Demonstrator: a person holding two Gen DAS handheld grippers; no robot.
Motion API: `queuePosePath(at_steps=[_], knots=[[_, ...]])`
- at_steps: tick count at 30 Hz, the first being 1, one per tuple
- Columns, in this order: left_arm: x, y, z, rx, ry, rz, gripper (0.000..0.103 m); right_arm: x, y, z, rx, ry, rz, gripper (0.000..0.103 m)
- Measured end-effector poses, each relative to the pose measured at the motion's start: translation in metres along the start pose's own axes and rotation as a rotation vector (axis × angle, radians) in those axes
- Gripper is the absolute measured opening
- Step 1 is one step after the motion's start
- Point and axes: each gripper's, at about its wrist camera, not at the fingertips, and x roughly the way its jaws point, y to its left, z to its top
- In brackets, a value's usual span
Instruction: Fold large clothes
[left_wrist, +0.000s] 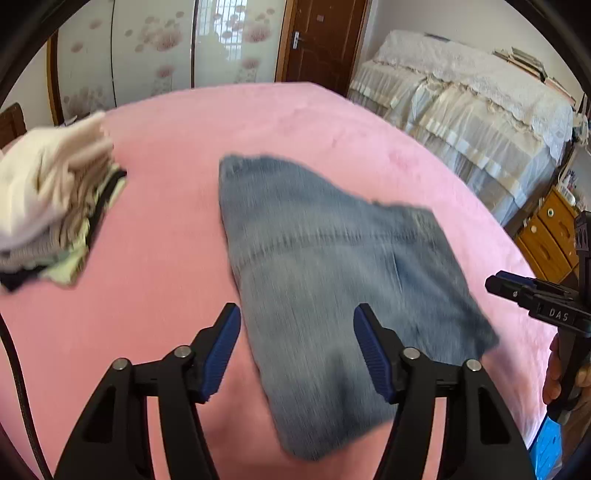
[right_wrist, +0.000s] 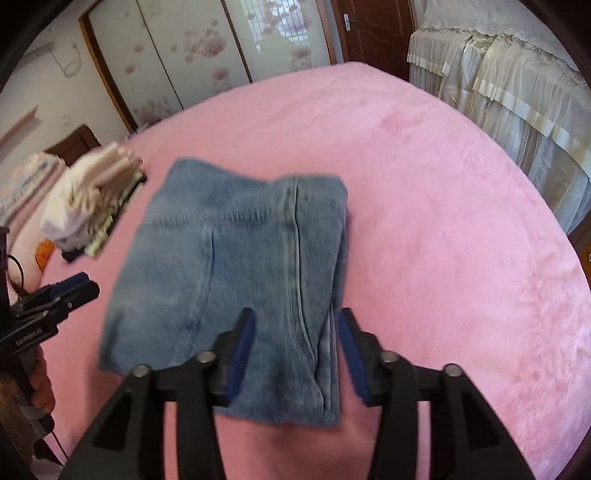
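A folded pair of faded blue jeans (left_wrist: 332, 258) lies flat on the pink bed cover (left_wrist: 166, 314). My left gripper (left_wrist: 295, 314) hangs over the near end of the jeans. Its jaws are open and its blue pads (left_wrist: 221, 343) touch no cloth. In the right wrist view the jeans (right_wrist: 240, 251) lie as a thick packet with a seam running along them. My right gripper (right_wrist: 296, 315) hovers open over their near right edge. Each gripper shows at the edge of the other view: the right gripper (left_wrist: 495, 284) and the left gripper (right_wrist: 85, 284), each held by a hand.
A stack of folded clothes (left_wrist: 55, 192) (right_wrist: 92, 206), cream on top, sits at the left of the bed. A second bed with a cream lace cover (left_wrist: 461, 110) stands at the right, and a wooden cabinet (left_wrist: 550, 236) beside it. Sliding flowered doors (right_wrist: 192, 51) are behind.
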Motion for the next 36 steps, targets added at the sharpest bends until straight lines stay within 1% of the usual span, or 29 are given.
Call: queuePosePath(at_steps=[2, 4, 6, 8, 10, 12, 14, 16, 17, 19, 20, 21, 22, 23, 24, 25, 26, 27, 28, 29, 32, 33, 36], knots=[[0.006, 0.002, 0.019, 0.01, 0.007, -0.005, 0.063, 0.003, 0.003, 0.021, -0.005, -0.039, -0.001, 0.052], [0.015, 0.003, 0.035, 0.027, 0.011, 0.002, 0.063, 0.013, 0.01, 0.04, -0.007, -0.058, 0.022, 0.052], [0.031, 0.001, 0.054, 0.038, 0.026, 0.017, 0.06, 0.026, 0.023, 0.059, -0.016, -0.056, 0.032, 0.05], [0.045, -0.002, 0.068, 0.034, 0.04, 0.012, 0.058, 0.04, 0.036, 0.074, -0.036, -0.044, 0.041, 0.047], [0.057, -0.003, 0.08, 0.015, 0.042, 0.004, 0.057, 0.059, 0.051, 0.086, -0.031, -0.016, 0.061, 0.046], [0.071, -0.002, 0.088, -0.012, 0.044, -0.004, 0.057, 0.079, 0.06, 0.091, -0.029, 0.015, 0.078, 0.038], [0.085, -0.003, 0.09, -0.023, 0.051, 0.0, 0.057, 0.102, 0.065, 0.09, -0.03, 0.055, 0.066, 0.033], [0.101, -0.006, 0.087, -0.009, 0.079, 0.023, 0.05, 0.12, 0.061, 0.086, -0.018, 0.093, 0.042, 0.03], [0.111, -0.007, 0.084, 0.01, 0.102, 0.055, 0.049, 0.13, 0.055, 0.083, -0.019, 0.116, 0.01, 0.027], [0.122, -0.006, 0.079, 0.027, 0.113, 0.078, 0.051, 0.139, 0.042, 0.079, -0.034, 0.129, -0.092, 0.015], [0.124, -0.005, 0.078, 0.031, 0.109, 0.076, 0.051, 0.141, 0.032, 0.077, -0.031, 0.134, -0.102, 0.0], [0.126, -0.006, 0.078, 0.036, 0.105, 0.067, 0.051, 0.141, 0.016, 0.074, 0.003, 0.141, -0.063, 0.0], [0.126, -0.006, 0.077, 0.04, 0.101, 0.07, 0.051, 0.14, 0.007, 0.072, 0.019, 0.144, -0.061, 0.0], [0.127, -0.008, 0.075, 0.052, 0.099, 0.075, 0.051, 0.137, 0.001, 0.069, 0.016, 0.136, -0.088, 0.0], [0.129, -0.009, 0.073, 0.068, 0.095, 0.091, 0.052, 0.135, -0.004, 0.067, 0.002, 0.124, -0.144, 0.0], [0.131, -0.009, 0.072, 0.076, 0.092, 0.09, 0.052, 0.134, -0.011, 0.063, -0.016, 0.111, -0.215, 0.0], [0.132, -0.01, 0.071, 0.084, 0.087, 0.086, 0.052, 0.135, -0.02, 0.06, -0.009, 0.116, -0.204, 0.0], [0.132, -0.011, 0.069, 0.092, 0.081, 0.085, 0.052, 0.137, -0.031, 0.057, 0.034, 0.129, -0.161, 0.0], [0.132, -0.012, 0.069, 0.099, 0.076, 0.092, 0.052, 0.136, -0.036, 0.056, 0.056, 0.127, -0.137, 0.0], [0.132, -0.014, 0.068, 0.103, 0.071, 0.1, 0.052, 0.135, -0.036, 0.056, 0.06, 0.123, -0.131, 0.0], [0.128, -0.014, 0.068, 0.086, 0.071, 0.1, 0.053, 0.131, -0.03, 0.059, 0.035, 0.128, -0.163, 0.001], [0.125, -0.012, 0.07, 0.072, 0.08, 0.096, 0.054, 0.127, -0.026, 0.061, 0.036, 0.13, -0.157, 0.003], [0.108, -0.008, 0.071, 0.028, 0.089, 0.083, 0.054, 0.106, -0.024, 0.066, 0.061, 0.115, -0.127, 0.004]])
